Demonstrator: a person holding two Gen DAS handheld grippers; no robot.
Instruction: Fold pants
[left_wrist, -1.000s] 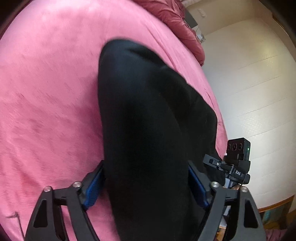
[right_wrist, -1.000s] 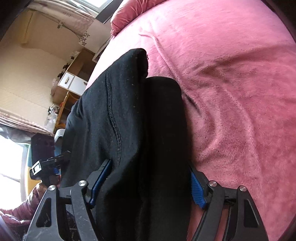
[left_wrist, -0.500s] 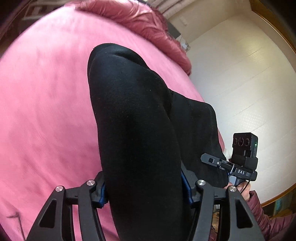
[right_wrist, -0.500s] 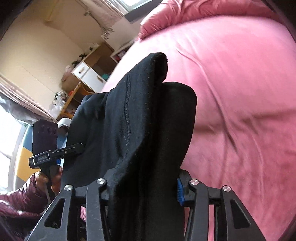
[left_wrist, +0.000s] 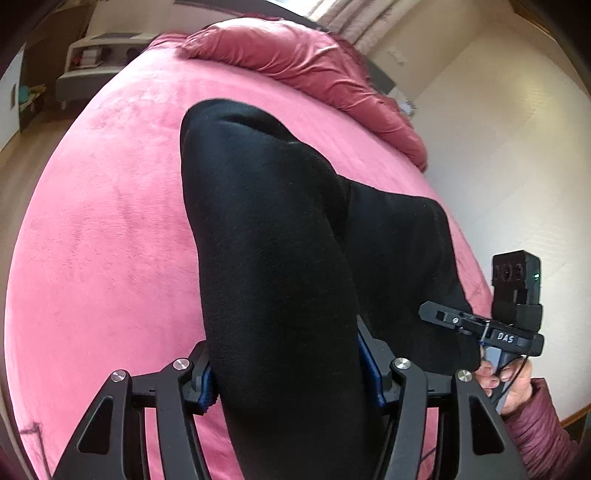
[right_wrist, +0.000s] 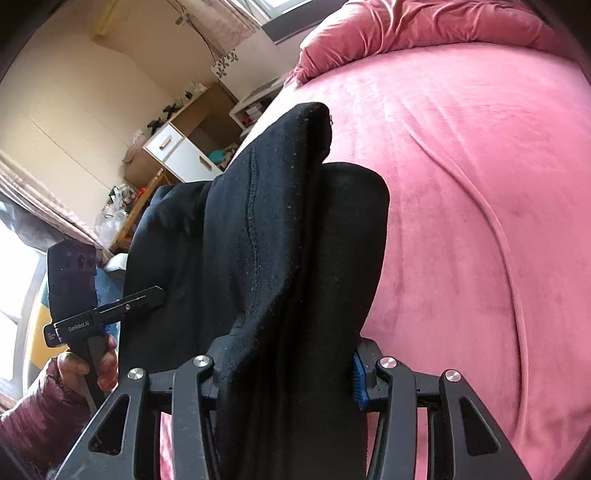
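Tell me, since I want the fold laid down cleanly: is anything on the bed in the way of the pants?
Nothing visible. Both hand-held grippers, left and right, already clamp the black pants, and the pink blanket ahead shows only wrinkles. The bunched duvet sits at the far end.

Black pants (left_wrist: 280, 280) hide both grippers' pad faces.

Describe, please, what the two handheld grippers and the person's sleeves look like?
Both the left gripper and right gripper have matte black angular linkages with silver pivot bolts and blue ribbed pads. One side plate reads "DAS". The sleeve is quilted maroon.
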